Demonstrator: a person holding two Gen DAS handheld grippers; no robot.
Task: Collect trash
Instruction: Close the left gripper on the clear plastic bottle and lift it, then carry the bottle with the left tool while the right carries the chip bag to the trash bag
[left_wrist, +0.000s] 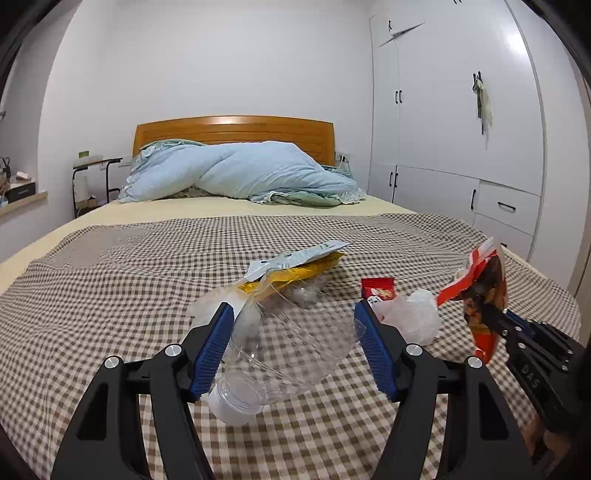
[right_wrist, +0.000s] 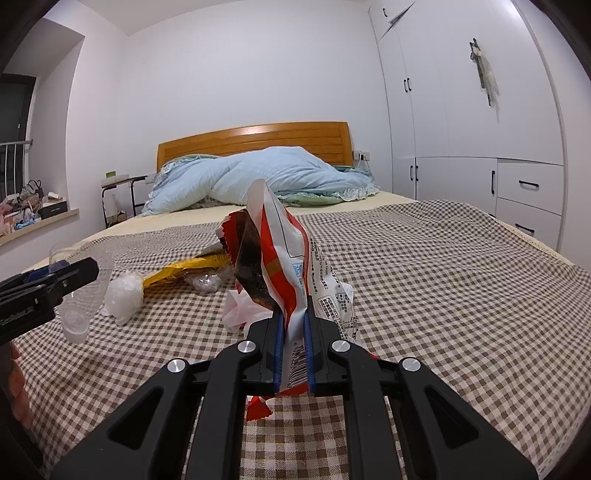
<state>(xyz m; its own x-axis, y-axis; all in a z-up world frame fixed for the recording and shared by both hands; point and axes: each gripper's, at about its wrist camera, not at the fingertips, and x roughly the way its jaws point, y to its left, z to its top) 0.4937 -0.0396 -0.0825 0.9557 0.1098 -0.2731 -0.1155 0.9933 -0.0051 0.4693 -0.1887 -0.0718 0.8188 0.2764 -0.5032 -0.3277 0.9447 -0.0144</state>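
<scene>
My left gripper (left_wrist: 295, 314) holds a clear plastic bottle (left_wrist: 280, 354) between its blue pads, cap end towards the camera, above the checked bedspread (left_wrist: 110, 295). The bottle spans the wide gap between the fingers. My right gripper (right_wrist: 294, 321) is shut on a red and white snack bag (right_wrist: 280, 258), held upright above the bed; it also shows in the left wrist view (left_wrist: 484, 291). On the bed lie a yellow wrapper (left_wrist: 295, 275), a small red packet (left_wrist: 378, 288), a crumpled white plastic bag (left_wrist: 417, 317) and a white wad (right_wrist: 123, 291).
A blue duvet (left_wrist: 240, 173) is heaped at the wooden headboard (left_wrist: 232, 129). White wardrobes (left_wrist: 461, 110) line the right side. A small side table (left_wrist: 96, 177) and a cluttered sill (right_wrist: 33, 210) stand on the left.
</scene>
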